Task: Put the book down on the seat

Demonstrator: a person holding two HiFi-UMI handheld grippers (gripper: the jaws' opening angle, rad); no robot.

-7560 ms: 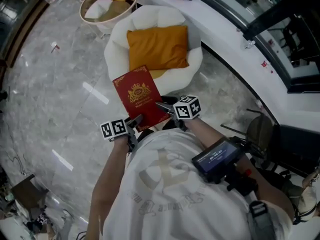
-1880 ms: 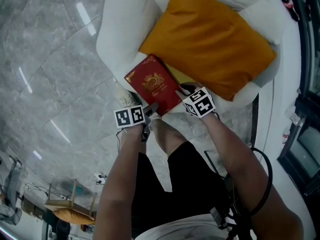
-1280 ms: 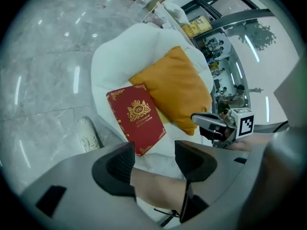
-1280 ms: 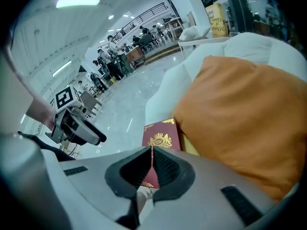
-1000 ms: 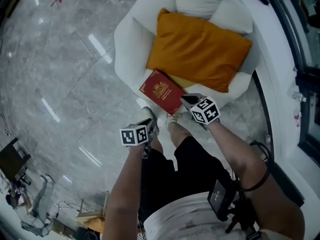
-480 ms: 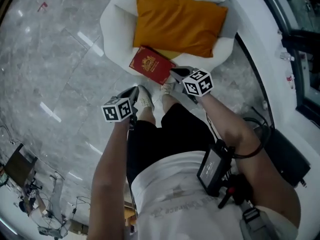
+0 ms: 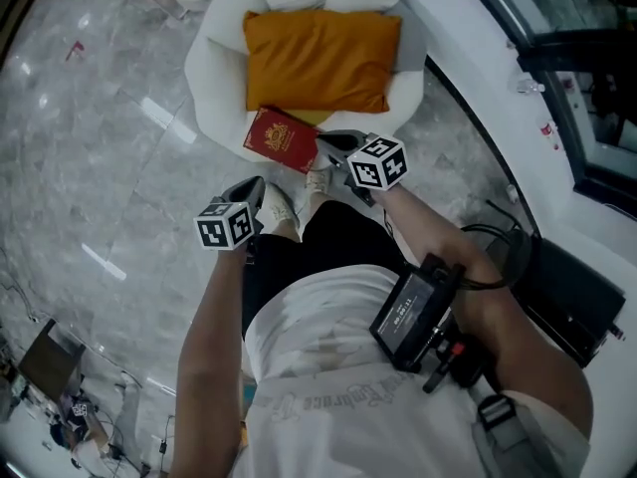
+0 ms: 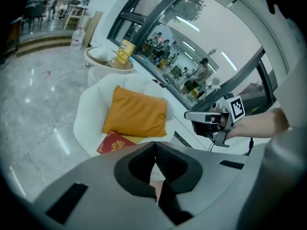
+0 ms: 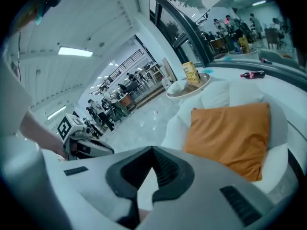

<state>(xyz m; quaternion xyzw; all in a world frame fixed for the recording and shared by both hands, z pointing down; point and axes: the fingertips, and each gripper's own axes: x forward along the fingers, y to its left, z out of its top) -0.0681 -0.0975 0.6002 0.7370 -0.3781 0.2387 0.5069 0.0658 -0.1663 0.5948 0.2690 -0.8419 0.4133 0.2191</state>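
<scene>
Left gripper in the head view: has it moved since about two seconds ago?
Yes. The left gripper has pulled back from the white chair toward the person; it was at the red book on the seat edge, now clear of it.

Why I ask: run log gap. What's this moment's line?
book on seat, free | left gripper shut, empty | right gripper shut, empty

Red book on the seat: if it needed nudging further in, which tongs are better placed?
Right, probably. The right tongs hang just beside the red book on the seat; the left tongs are farther back, over the floor.
</scene>
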